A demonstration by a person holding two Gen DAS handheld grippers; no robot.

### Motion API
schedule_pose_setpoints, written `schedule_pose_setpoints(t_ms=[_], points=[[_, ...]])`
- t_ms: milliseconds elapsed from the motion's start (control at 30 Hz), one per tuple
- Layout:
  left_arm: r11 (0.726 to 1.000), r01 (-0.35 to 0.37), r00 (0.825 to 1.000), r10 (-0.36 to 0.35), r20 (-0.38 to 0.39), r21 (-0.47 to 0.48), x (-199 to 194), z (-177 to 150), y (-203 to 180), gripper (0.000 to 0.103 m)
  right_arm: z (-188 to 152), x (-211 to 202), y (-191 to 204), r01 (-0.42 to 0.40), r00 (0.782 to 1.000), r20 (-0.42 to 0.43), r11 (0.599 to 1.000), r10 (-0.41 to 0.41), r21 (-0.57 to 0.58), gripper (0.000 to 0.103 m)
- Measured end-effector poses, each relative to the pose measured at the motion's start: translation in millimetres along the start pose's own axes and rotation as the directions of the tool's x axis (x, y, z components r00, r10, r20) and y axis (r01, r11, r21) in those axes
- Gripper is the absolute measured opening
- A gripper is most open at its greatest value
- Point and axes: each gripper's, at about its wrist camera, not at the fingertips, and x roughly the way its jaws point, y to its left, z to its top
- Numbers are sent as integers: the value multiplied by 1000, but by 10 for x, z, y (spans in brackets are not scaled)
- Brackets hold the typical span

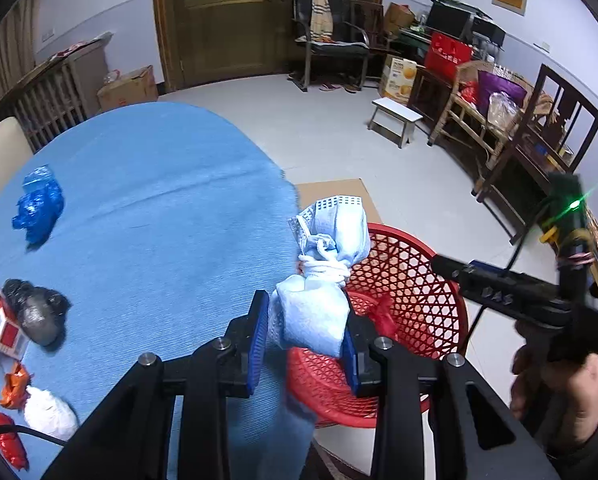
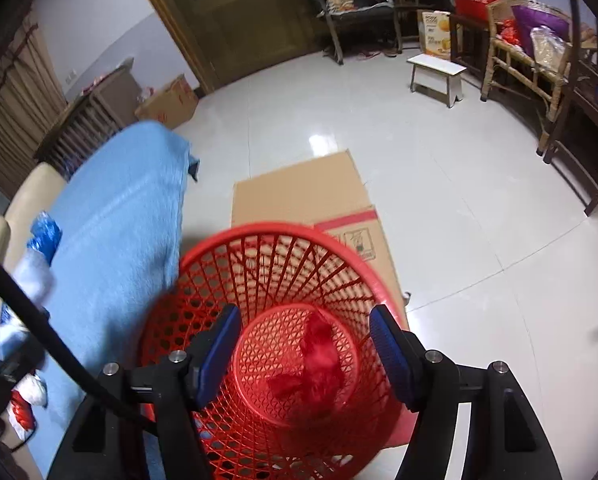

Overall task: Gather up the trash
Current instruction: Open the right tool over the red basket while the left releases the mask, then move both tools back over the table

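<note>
My left gripper [image 1: 305, 340] is shut on a bunched light-blue face mask [image 1: 323, 280], held at the table's edge beside the rim of a red mesh basket [image 1: 419, 292]. The basket [image 2: 259, 264] stands on the floor, and a crumpled red wrapper [image 2: 319, 360] lies at its bottom. Above the basket my right gripper [image 2: 303, 352] is open with nothing between its blue pads. That right gripper [image 1: 499, 292] also shows in the left wrist view, in a person's hand [image 1: 555, 384].
On the blue-clothed table [image 1: 147, 200] lie a blue bag [image 1: 39, 208], a dark crumpled bag [image 1: 39, 312], a red-and-white box [image 1: 7, 328], an orange wrapper [image 1: 15, 390], white tissue [image 1: 49, 412] and a red wrapper [image 1: 5, 440]. Flattened cardboard [image 2: 303, 192] lies under the basket.
</note>
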Motion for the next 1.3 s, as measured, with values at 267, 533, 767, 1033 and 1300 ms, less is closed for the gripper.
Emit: schedule_pose_setpoints(t_ms=[267, 533, 767, 1033, 1300], points=[[998, 20, 1000, -18, -24, 66, 191, 37, -320, 37, 78, -363, -241, -18, 998, 64, 998, 13, 65, 71], [996, 53, 996, -49, -69, 66, 356, 89, -459, 53, 82, -456, -296, -47, 996, 75, 995, 40, 86, 71], [996, 65, 997, -63, -33, 54, 165, 129, -395, 64, 64, -518, -319, -41, 996, 88, 995, 32, 94, 71], [999, 26, 997, -23, 75, -32, -328, 117, 114, 64, 26, -491, -151, -44, 996, 74, 996, 39, 74, 71], [985, -12, 990, 35, 134, -171, -761, -164, 703, 64, -42, -530, 271, -65, 995, 71, 998, 64, 6, 71]])
